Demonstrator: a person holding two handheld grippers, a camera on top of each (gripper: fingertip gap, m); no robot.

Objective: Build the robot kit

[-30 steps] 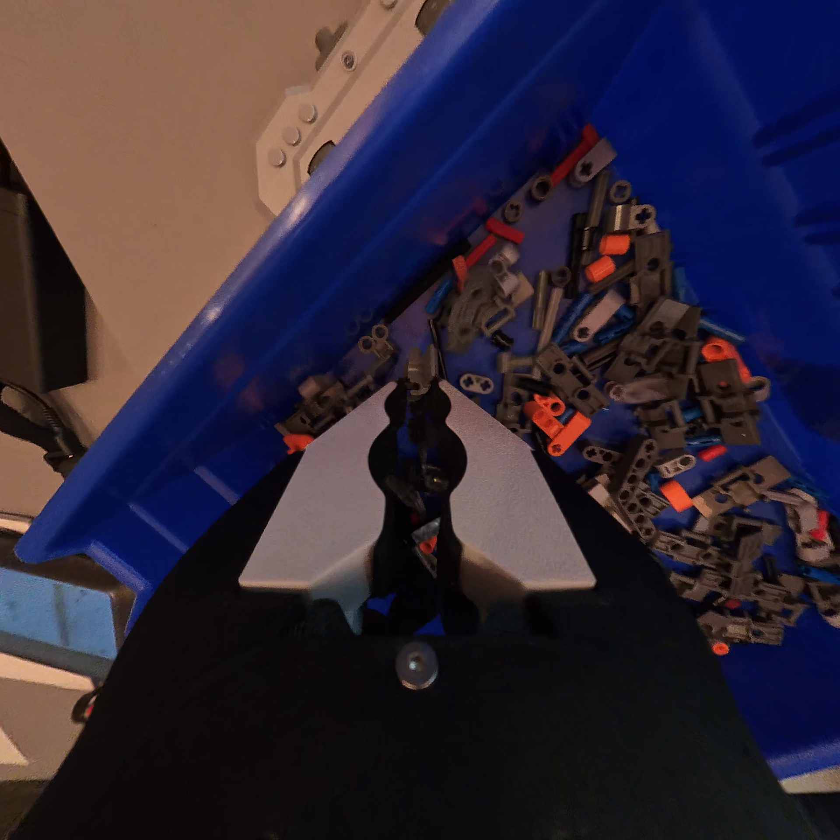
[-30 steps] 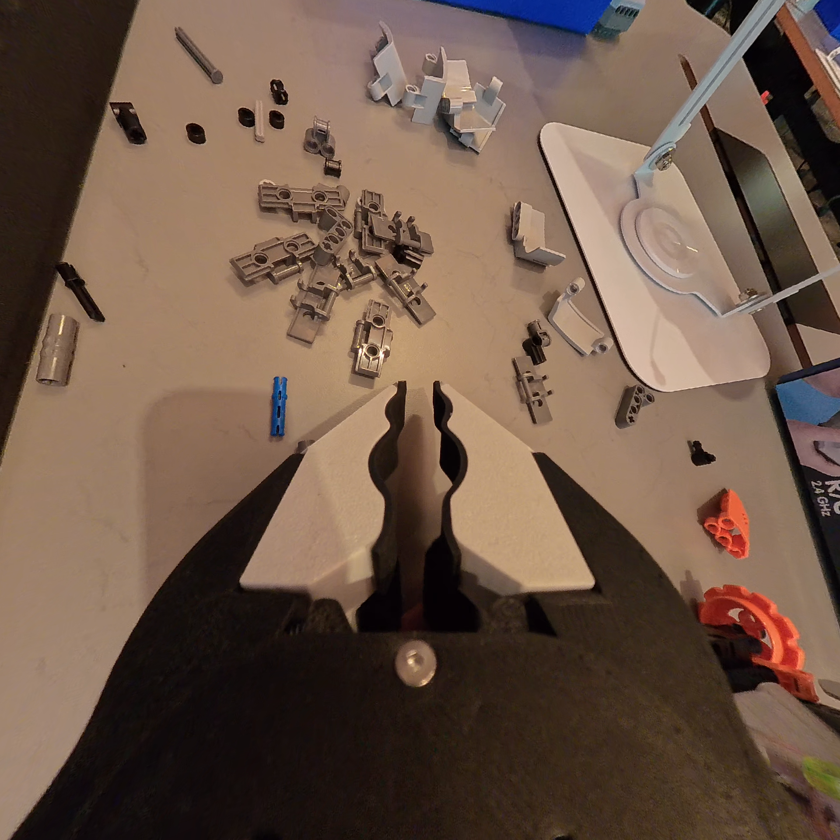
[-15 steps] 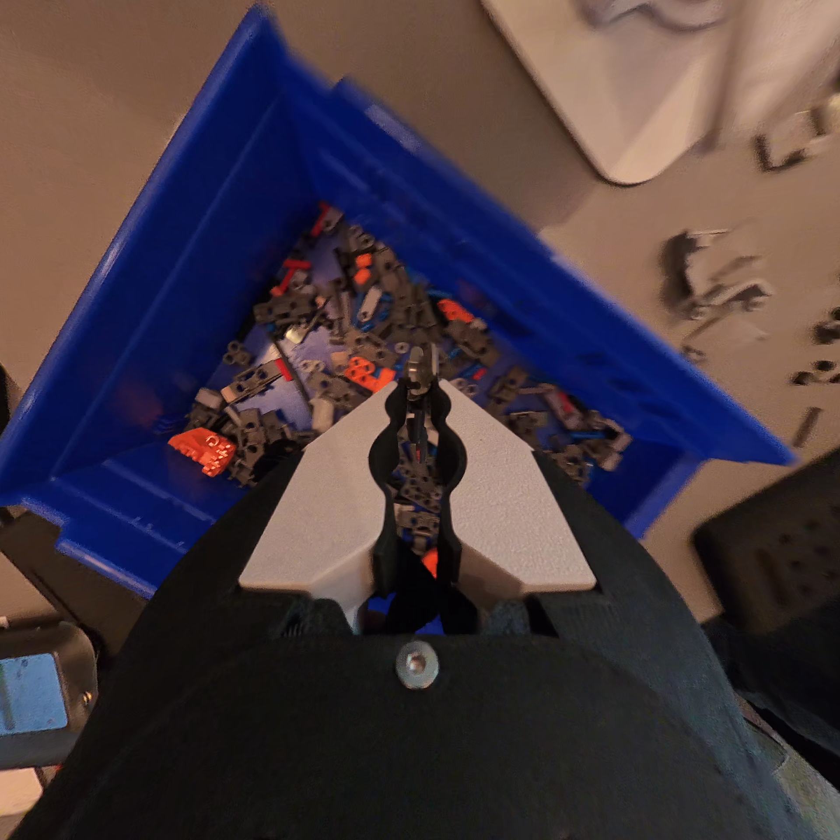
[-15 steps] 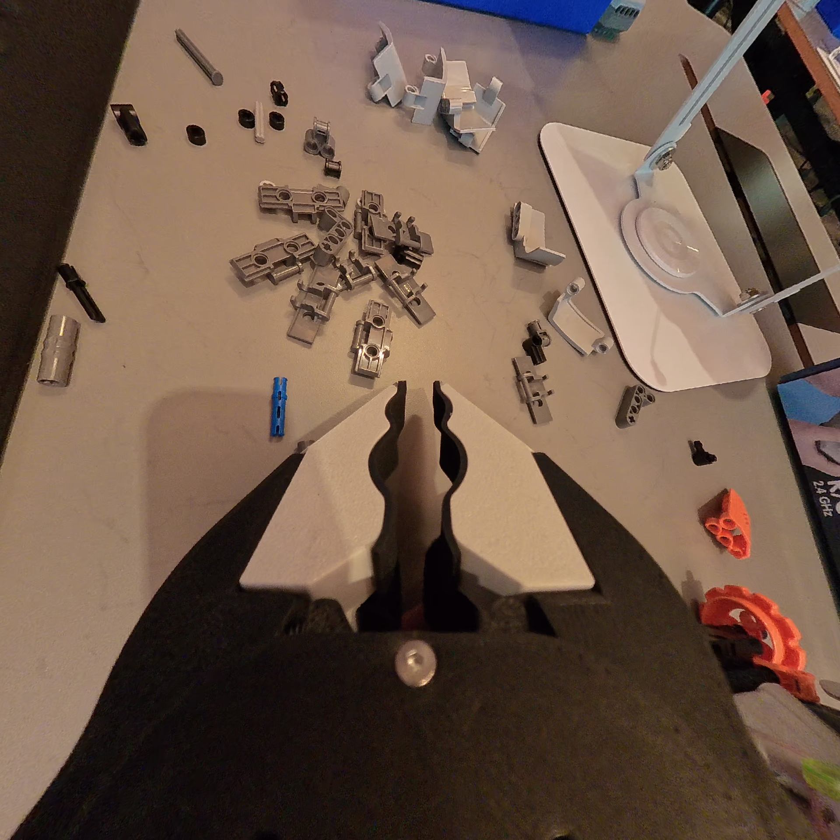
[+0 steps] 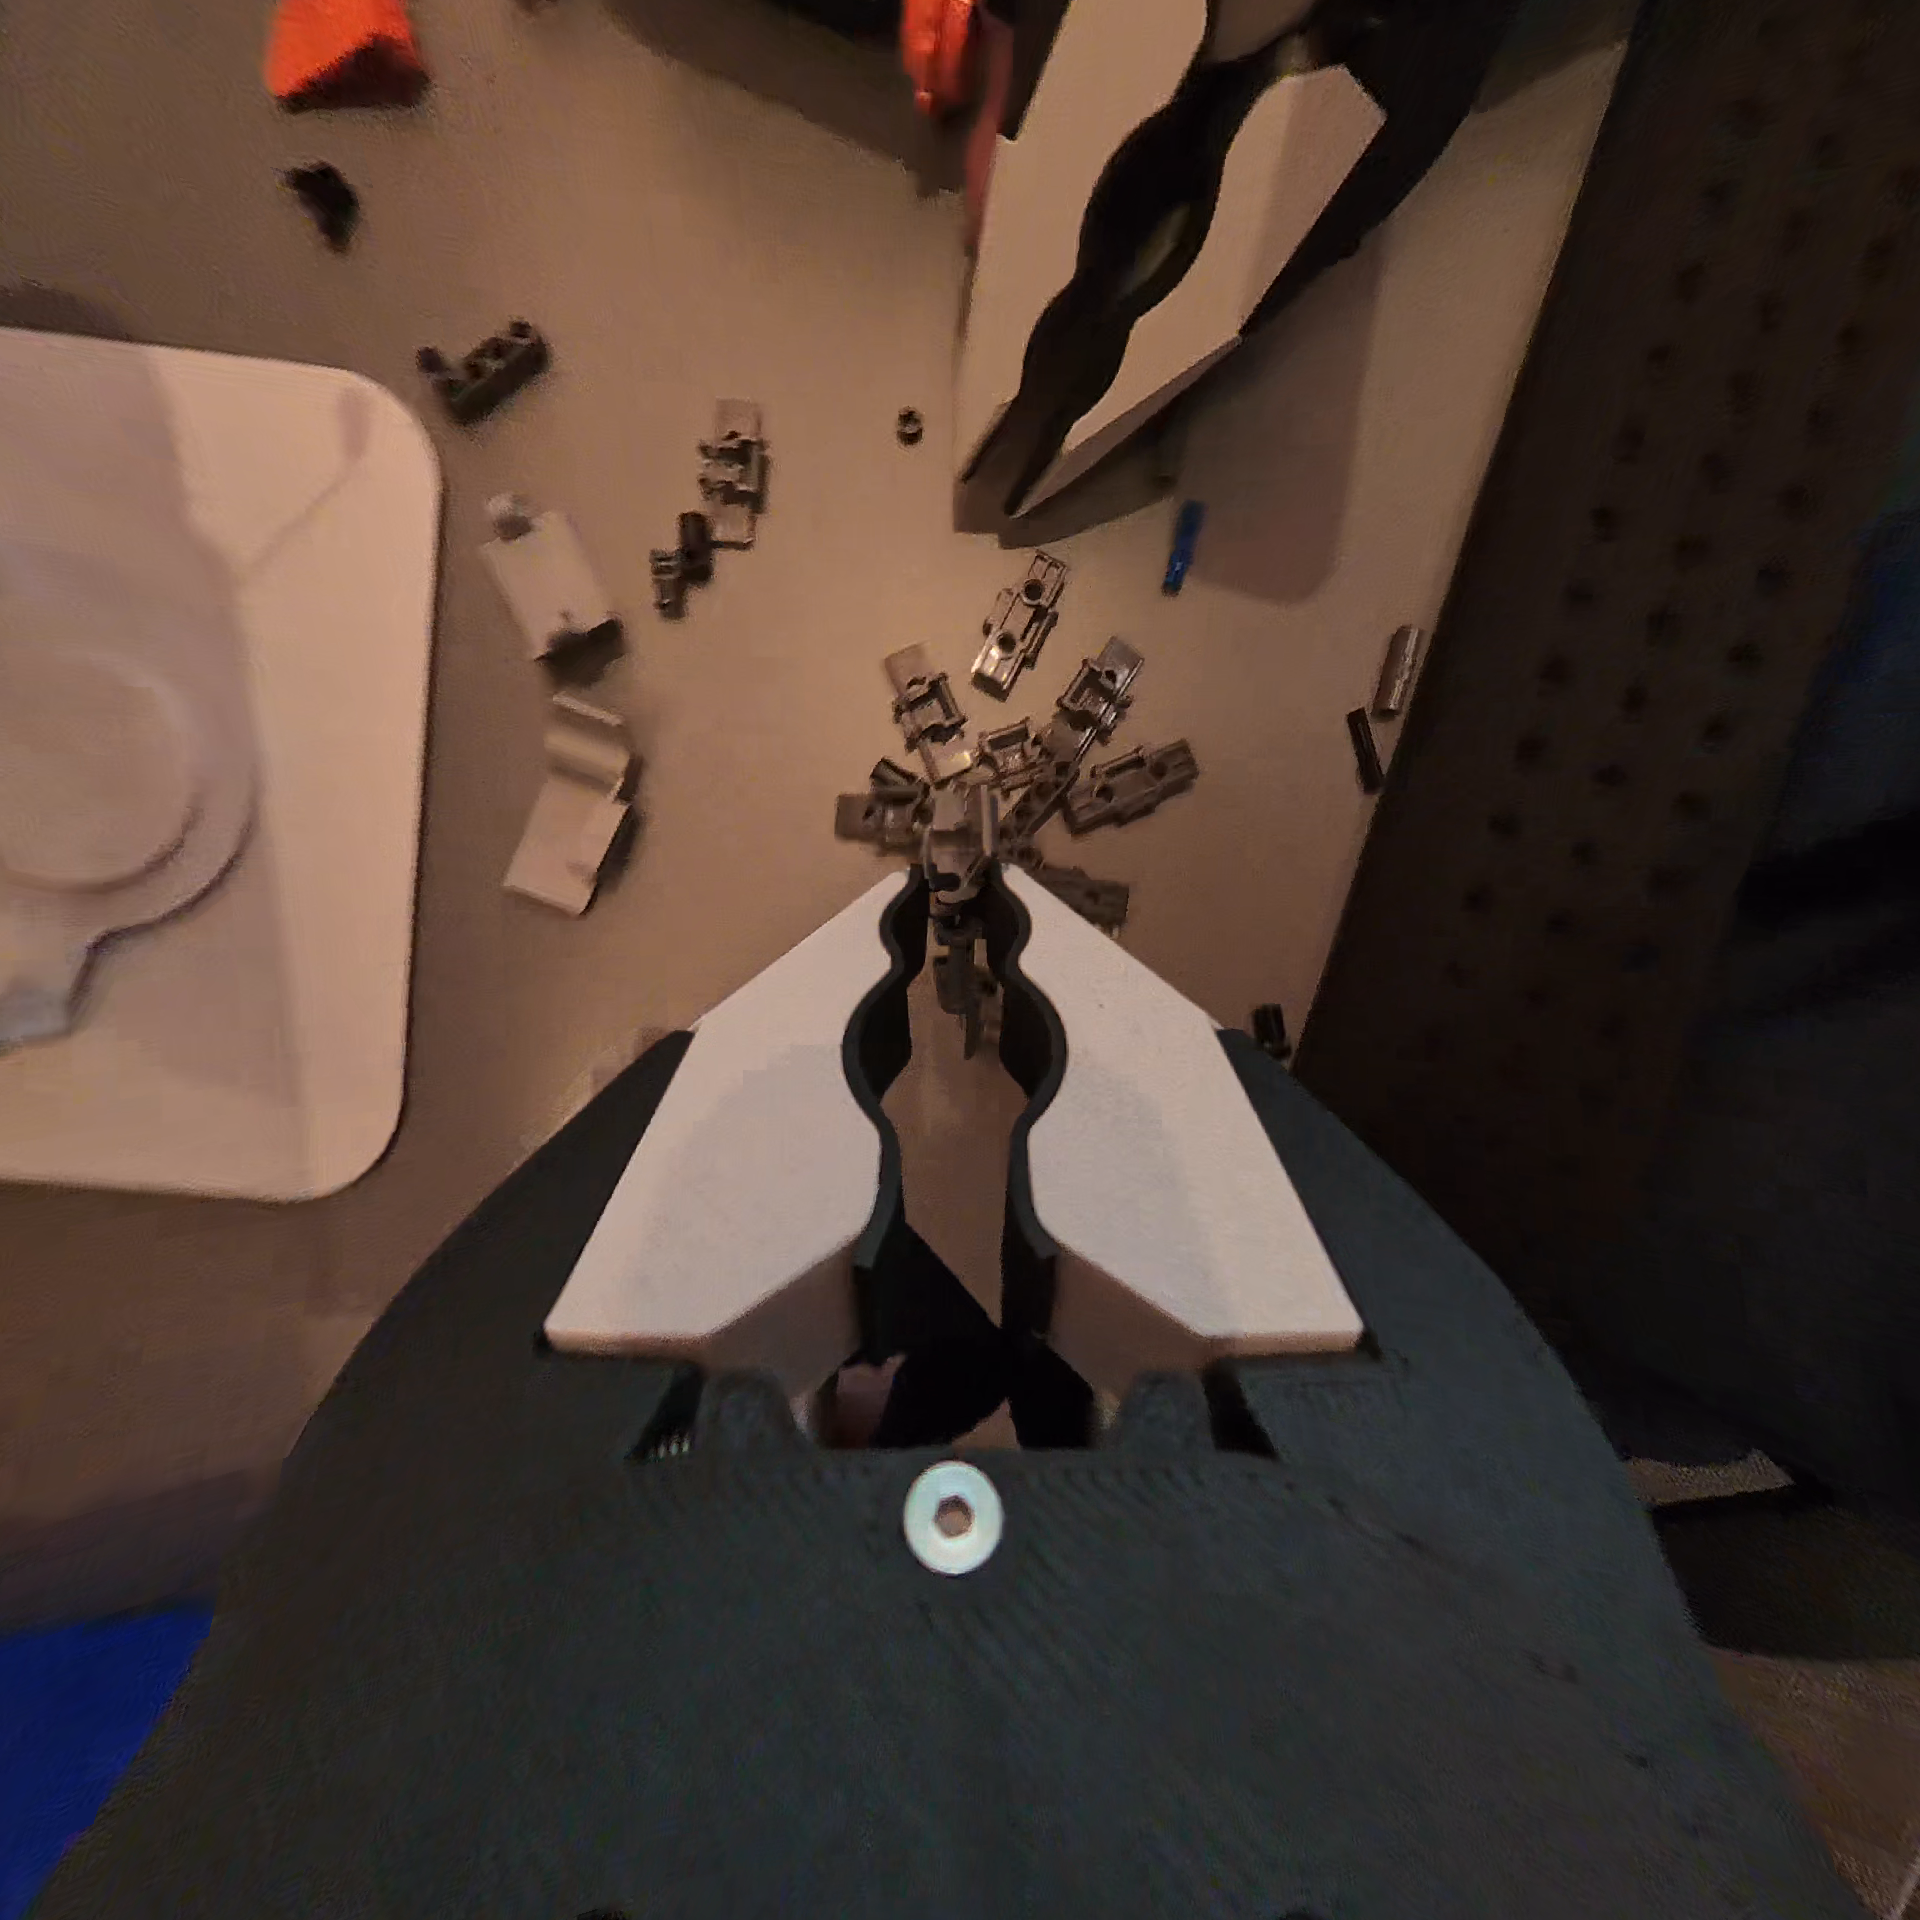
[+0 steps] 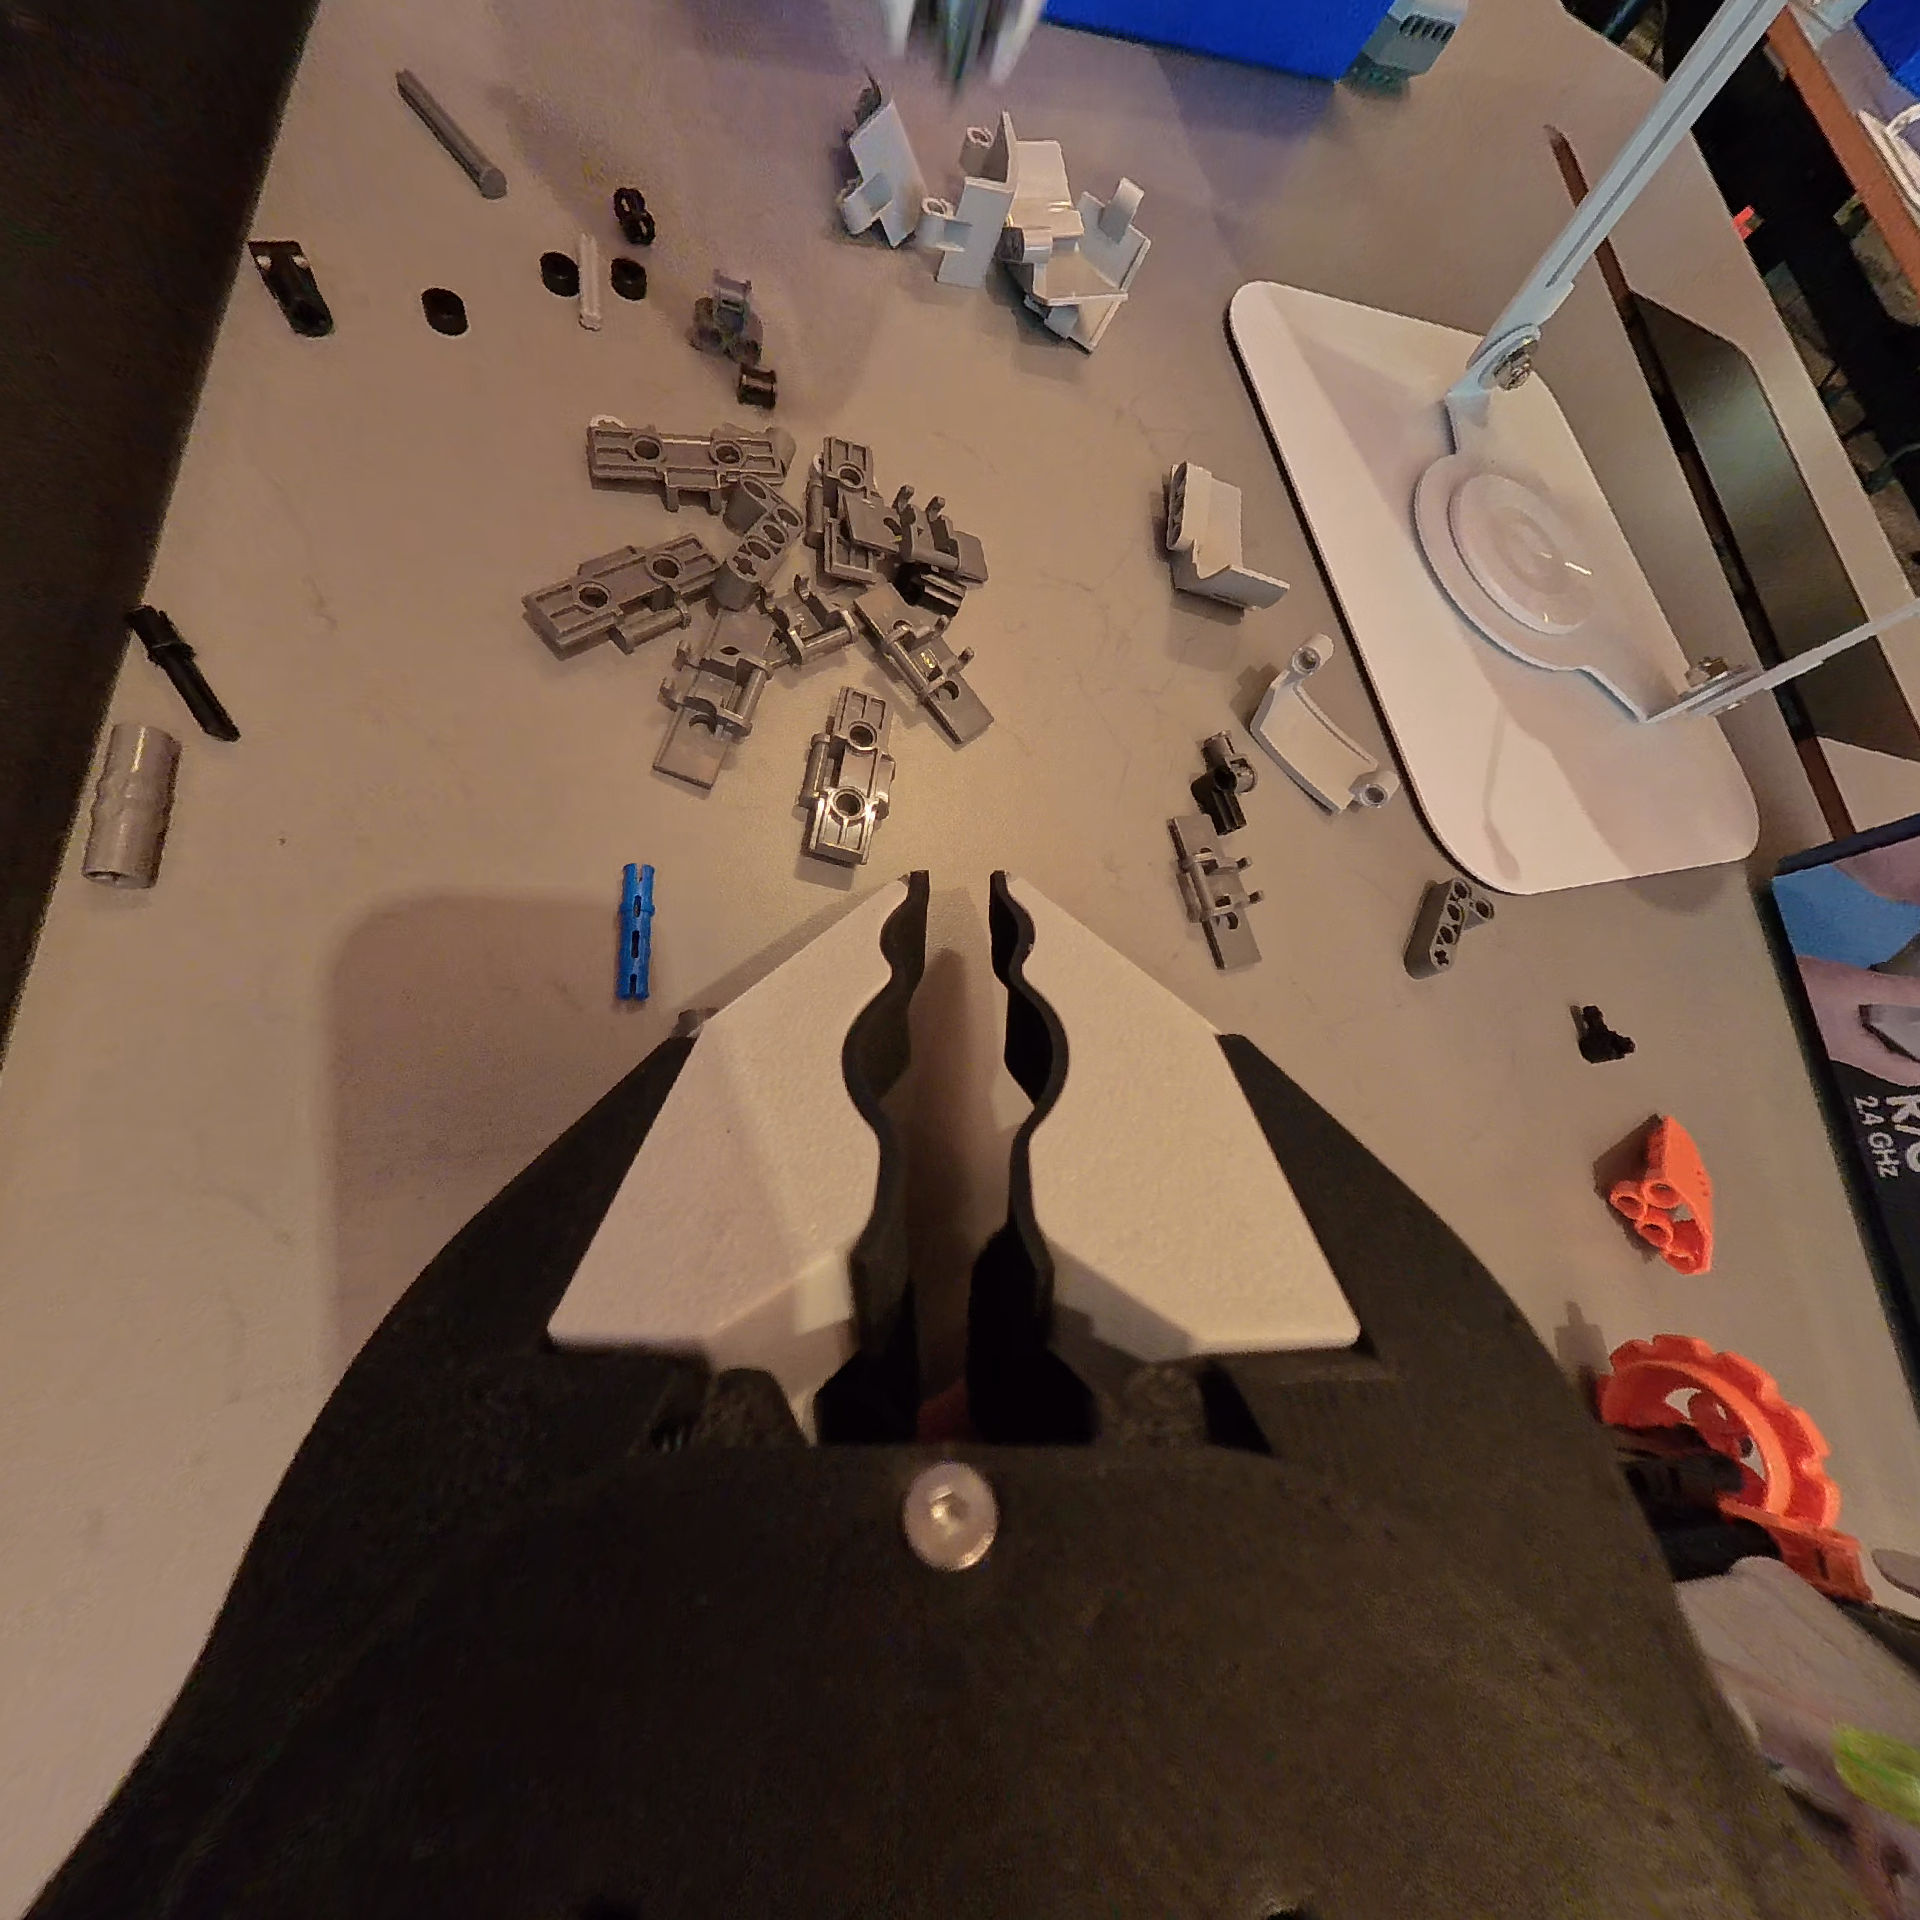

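Left wrist view looks down on the tan tabletop (image 5: 727, 260), where the left gripper (image 5: 958, 883) pinches a small dark grey plastic part (image 5: 961, 842) between its fingertips, jaws drawn in narrow around it. That part hangs right over a heap of grey connector plates (image 5: 1039, 748) at the centre of the frame. To the left lie two pale grey panel pieces (image 5: 571, 810), and past them the white tray (image 5: 343, 935) fills the left edge. At the upper right the right gripper (image 5: 997, 488) shows from the far side, pointing down toward the heap, with a blue pin (image 5: 1182, 545) just beside it. A dark perforated board (image 5: 1662, 727) runs down the right edge.

From the right wrist view, the right gripper (image 6: 951, 883) holds nothing, its jaws a narrow gap apart over bare table. The heap of grey connector plates (image 6: 769, 613) lies just above its tips, the blue pin (image 6: 636, 930) to the left of them. A silver sleeve (image 6: 130, 805) sits at the left edge, an orange gear (image 6: 1714, 1444) and an orange block (image 6: 1662, 1205) at the lower right, and the white tray (image 6: 1351, 520) at the upper right.
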